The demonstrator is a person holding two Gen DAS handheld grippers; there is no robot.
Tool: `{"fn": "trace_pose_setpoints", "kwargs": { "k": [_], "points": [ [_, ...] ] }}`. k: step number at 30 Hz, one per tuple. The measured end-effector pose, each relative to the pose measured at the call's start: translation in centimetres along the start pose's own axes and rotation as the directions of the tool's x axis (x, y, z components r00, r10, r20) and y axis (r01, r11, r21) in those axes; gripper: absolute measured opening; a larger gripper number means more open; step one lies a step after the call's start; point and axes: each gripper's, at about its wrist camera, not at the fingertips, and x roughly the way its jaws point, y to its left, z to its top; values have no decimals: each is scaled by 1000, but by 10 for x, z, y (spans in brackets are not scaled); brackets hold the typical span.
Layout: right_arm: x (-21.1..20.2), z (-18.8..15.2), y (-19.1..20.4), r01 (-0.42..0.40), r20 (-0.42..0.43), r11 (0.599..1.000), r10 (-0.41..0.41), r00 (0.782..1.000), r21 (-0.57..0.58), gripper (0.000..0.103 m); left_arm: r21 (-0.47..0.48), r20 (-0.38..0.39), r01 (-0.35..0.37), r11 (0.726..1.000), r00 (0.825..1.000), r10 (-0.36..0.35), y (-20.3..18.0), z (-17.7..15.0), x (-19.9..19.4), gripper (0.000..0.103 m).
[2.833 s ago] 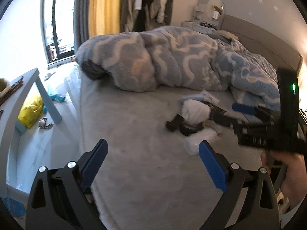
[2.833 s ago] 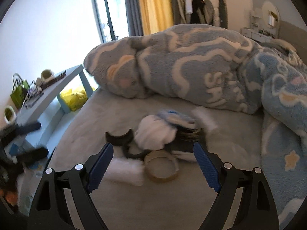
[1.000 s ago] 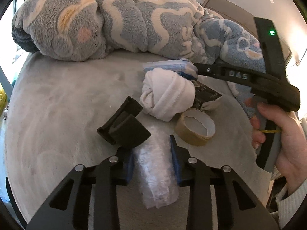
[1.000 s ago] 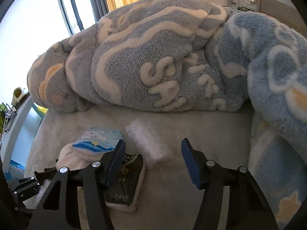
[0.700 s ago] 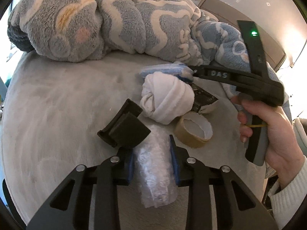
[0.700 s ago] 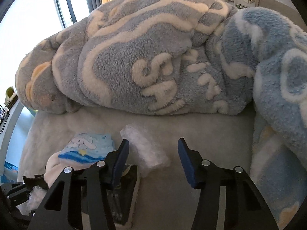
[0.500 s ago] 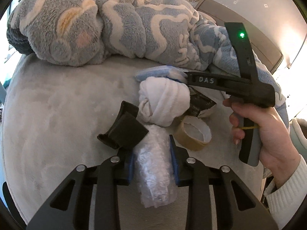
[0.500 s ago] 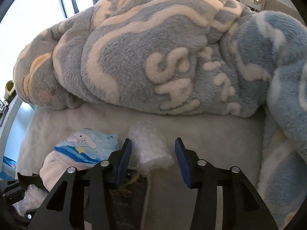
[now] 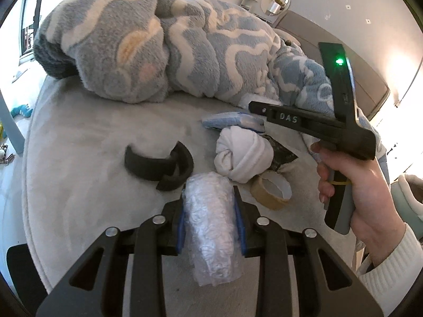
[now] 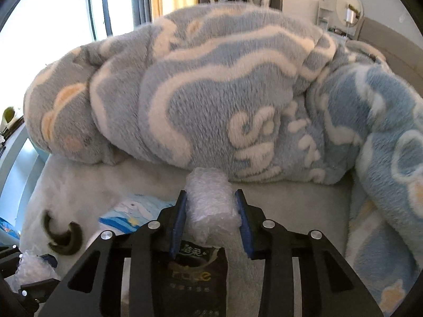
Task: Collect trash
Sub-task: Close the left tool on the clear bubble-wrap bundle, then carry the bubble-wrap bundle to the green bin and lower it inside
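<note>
Left claw [image 9: 208, 206]: clamped on a clear crumpled bubble-wrap roll [image 9: 211, 227].
Right claw [image 10: 211, 207]: pinching another clear bubble-wrap wad [image 10: 211, 200].
Grey bed [image 9: 79, 163]: beneath both.

Both bubble-wrap rolls [image 9: 211, 227] [image 10: 211, 203] look crinkled, glossy clear plastic. The blanket [image 10: 211, 100] is fluffy fleece, the bed cover [image 9: 79, 145] matt, short-piled cloth, the tape ring [image 9: 272, 192] smooth brown.

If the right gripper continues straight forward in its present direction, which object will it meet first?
Most likely the fleece blanket. The right gripper is shut on a bubble wrap roll, and the roll's far end seems almost at the blanket's lower edge, with nothing visible between them. Depth there is uncertain.
</note>
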Motion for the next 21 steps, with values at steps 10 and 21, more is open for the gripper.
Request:
{"fn": "trace_pose_setpoints", "kwargs": {
  "k": [10,21],
  "points": [
    [-33,-2,26,-38,72,999,38,997,-6,37,-23,45,-46,999,998,47,6,-15,-39,32],
    [-79,-32,49,-109,117,994,110,987,-17,37,-47,72,-112,993,991,115,18,-36,-74,32]
  ]
}}
